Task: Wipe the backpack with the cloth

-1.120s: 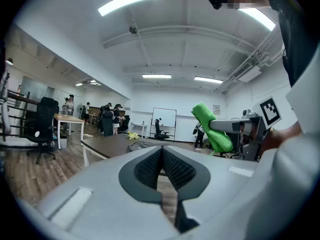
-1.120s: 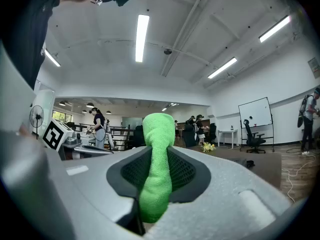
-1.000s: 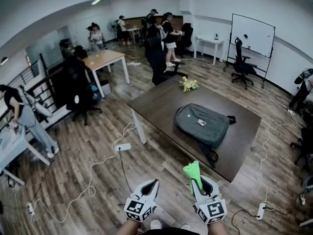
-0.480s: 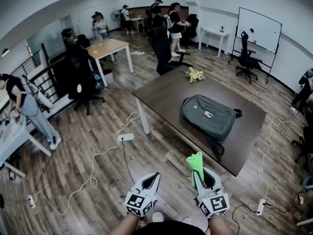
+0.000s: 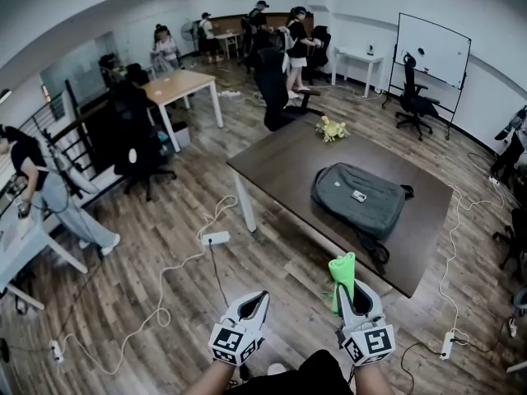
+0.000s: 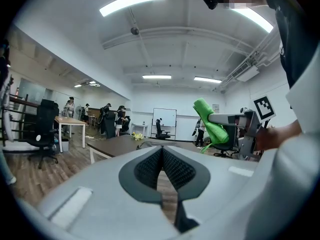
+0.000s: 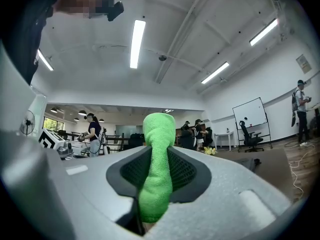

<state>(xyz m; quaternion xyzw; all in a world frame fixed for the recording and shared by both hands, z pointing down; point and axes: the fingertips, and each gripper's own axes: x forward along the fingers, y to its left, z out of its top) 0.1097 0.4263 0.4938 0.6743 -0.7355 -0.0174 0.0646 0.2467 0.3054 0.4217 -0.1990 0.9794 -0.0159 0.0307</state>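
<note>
At the left of the head view my left gripper [image 5: 253, 303] hangs low over the wooden plank floor [image 5: 165, 245]. Its own view shows the jaws pressed together with nothing between them [image 6: 161, 159], so it is only along for the ride. Ahead of it a white power strip [image 5: 216, 239] and its trailing cords lie across the boards, and I judge them worth minding as the person walks. To the right, my right gripper [image 5: 350, 296] pinches the bright green folded cloth [image 5: 342, 271]. In the right gripper view the cloth [image 7: 157, 154] stands upright between the dark ribbed pads, and a good length pokes out above them. What has changed over the last second is the approach. The dark brown rectangular table [image 5: 280, 167] has slid slightly rightward and sits a touch closer in the head view, and both grippers have drifted right with it, the cloth held as firmly as before. The grey-green soft fabric backpack [image 5: 362, 197] lies flat on that table towards its right half, its black straps trailing off the near edge. A small bunch of yellow flowers [image 5: 332, 128] sits at the far edge. The cloth and backpack are still well apart, so I judge that wiping has not begun. The walk-up is nearly done, and the next need is to bring the cloth down onto the bag's top panel.
</note>
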